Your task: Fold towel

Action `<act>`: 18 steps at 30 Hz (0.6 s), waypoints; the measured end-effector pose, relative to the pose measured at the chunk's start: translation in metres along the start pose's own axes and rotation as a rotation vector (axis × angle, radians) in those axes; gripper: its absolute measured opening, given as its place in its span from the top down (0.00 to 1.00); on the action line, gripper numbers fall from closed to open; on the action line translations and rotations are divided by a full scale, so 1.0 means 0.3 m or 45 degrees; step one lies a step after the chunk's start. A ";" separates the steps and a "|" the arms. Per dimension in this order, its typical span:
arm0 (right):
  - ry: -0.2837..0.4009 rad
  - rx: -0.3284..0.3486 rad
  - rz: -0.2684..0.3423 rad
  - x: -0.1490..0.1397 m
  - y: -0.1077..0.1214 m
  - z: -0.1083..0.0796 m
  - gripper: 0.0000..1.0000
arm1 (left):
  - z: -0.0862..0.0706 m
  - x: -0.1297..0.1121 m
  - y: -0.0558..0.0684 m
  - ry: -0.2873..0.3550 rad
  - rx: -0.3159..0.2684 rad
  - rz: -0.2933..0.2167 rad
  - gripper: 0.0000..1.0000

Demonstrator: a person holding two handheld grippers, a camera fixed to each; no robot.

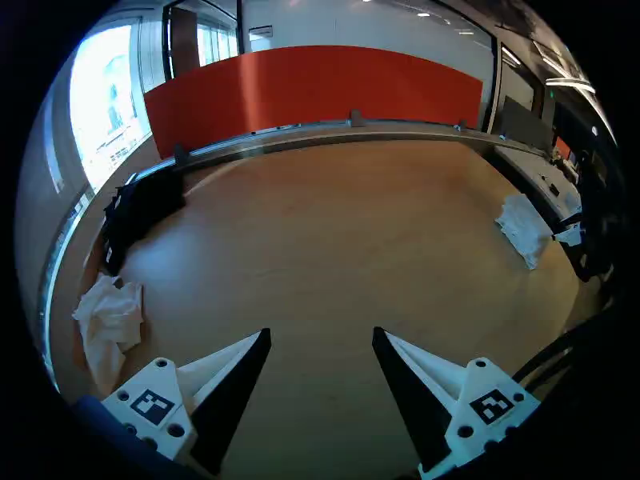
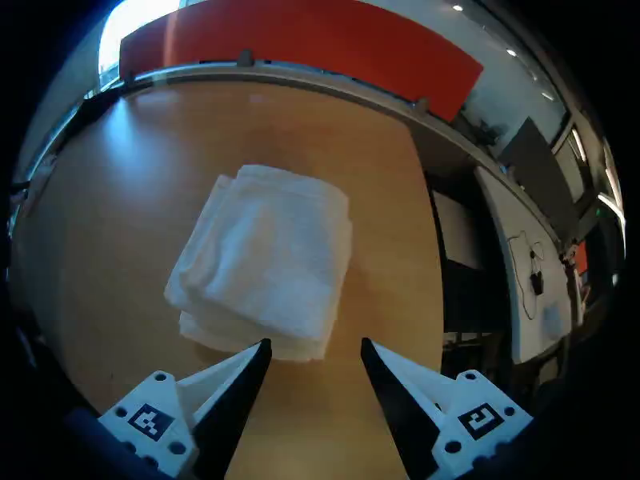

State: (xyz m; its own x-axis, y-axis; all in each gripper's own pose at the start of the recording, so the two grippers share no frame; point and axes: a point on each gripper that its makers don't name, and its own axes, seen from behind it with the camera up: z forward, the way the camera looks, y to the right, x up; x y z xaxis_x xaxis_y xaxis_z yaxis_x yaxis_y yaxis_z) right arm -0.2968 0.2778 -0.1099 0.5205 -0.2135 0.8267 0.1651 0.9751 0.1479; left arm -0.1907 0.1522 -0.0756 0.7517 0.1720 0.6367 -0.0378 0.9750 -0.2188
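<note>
Towel lies folded on the table at twelve o'clock just past my right gripper — jaws spread wide, holding nothing — and my left gripper gapes empty too.

In the left gripper view, the dark heap on the worktop at ten o'clock is too shadowed to identify. At eight o'clock, the lower end of the crumpled white cloth is hidden behind one jaw of the left gripper. At three o'clock the folded towel is small and warped, and the dark clutter beside it is unreadable. In the right gripper view, whether the towel's near edge touches a jaw of the right gripper cannot be told. The small items on the far desk are too tiny to name.
</note>
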 end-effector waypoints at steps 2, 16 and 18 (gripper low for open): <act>0.008 -0.001 0.007 0.005 -0.003 -0.005 0.14 | -0.001 0.002 -0.002 0.003 -0.001 0.000 0.06; 0.184 -0.040 0.072 0.119 -0.043 -0.089 0.00 | -0.014 0.044 -0.037 0.055 0.011 -0.012 0.06; 0.224 -0.058 0.074 0.144 -0.045 -0.107 0.00 | -0.016 0.053 -0.043 0.066 0.014 -0.015 0.06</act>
State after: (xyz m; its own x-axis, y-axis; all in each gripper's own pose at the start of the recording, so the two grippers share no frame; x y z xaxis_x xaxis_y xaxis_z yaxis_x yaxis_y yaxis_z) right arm -0.2495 0.2534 -0.0937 0.6679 -0.1682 0.7250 0.1665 0.9832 0.0747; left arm -0.1750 0.1418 -0.0661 0.7853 0.1535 0.5998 -0.0360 0.9785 -0.2031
